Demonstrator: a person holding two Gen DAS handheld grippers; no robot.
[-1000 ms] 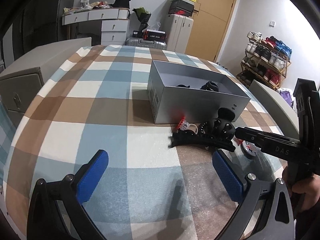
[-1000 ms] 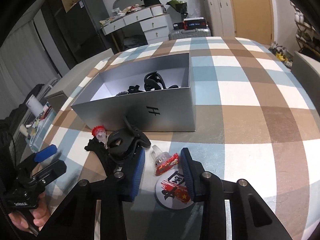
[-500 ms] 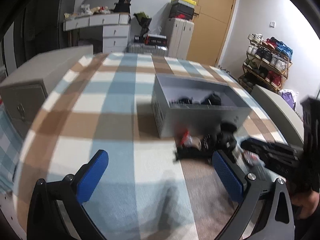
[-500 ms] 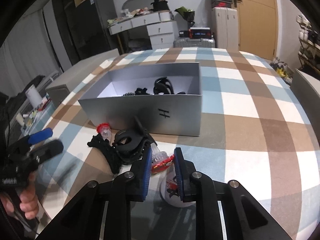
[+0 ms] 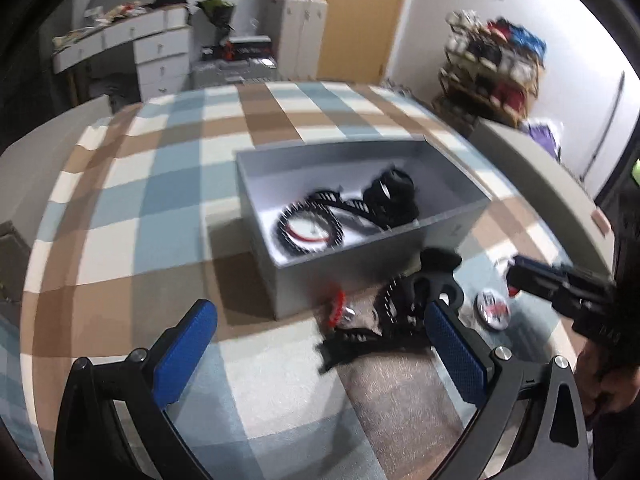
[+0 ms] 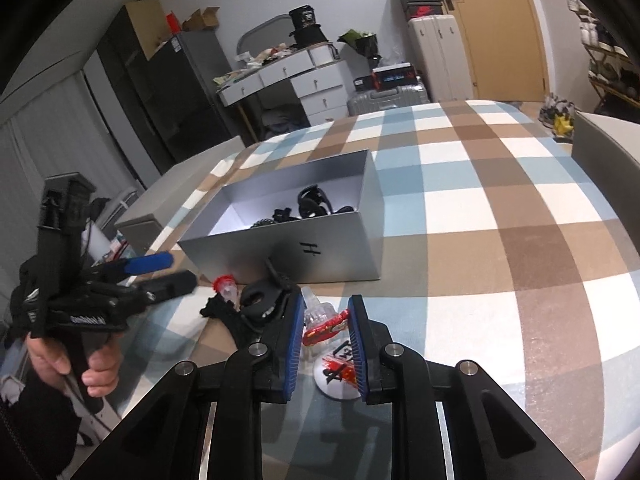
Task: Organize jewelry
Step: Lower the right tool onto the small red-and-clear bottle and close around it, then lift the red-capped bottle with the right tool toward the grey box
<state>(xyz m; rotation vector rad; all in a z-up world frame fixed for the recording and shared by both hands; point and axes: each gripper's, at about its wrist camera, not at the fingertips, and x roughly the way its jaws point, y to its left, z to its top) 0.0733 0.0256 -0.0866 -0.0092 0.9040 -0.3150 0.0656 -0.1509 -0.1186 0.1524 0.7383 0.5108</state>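
A grey open box (image 6: 304,250) (image 5: 360,268) on the checked cloth holds black hair clips and a dark coiled piece (image 5: 310,228). In front of it lie a black claw clip (image 6: 264,304) (image 5: 436,284), a red-capped clear piece (image 6: 225,286) (image 5: 338,310) and a round badge (image 6: 338,374) (image 5: 494,312). My right gripper (image 6: 325,334) is shut on a small red and clear clip (image 6: 324,322), lifted above the badge. My left gripper (image 5: 320,344) is open and empty, above the cloth left of the pile; it also shows in the right wrist view (image 6: 160,270).
The checked tablecloth (image 6: 500,216) covers the table, with a wide bare stretch right of the box. Grey chair backs (image 5: 532,176) (image 6: 604,148) stand at the table's edges. A white dresser (image 6: 296,80), suitcases and a shoe rack (image 5: 492,68) stand beyond.
My right gripper closed on the red and clear clip and raised it off the badge. My left gripper rose and tilted, so the box's inside now shows; it stayed open.
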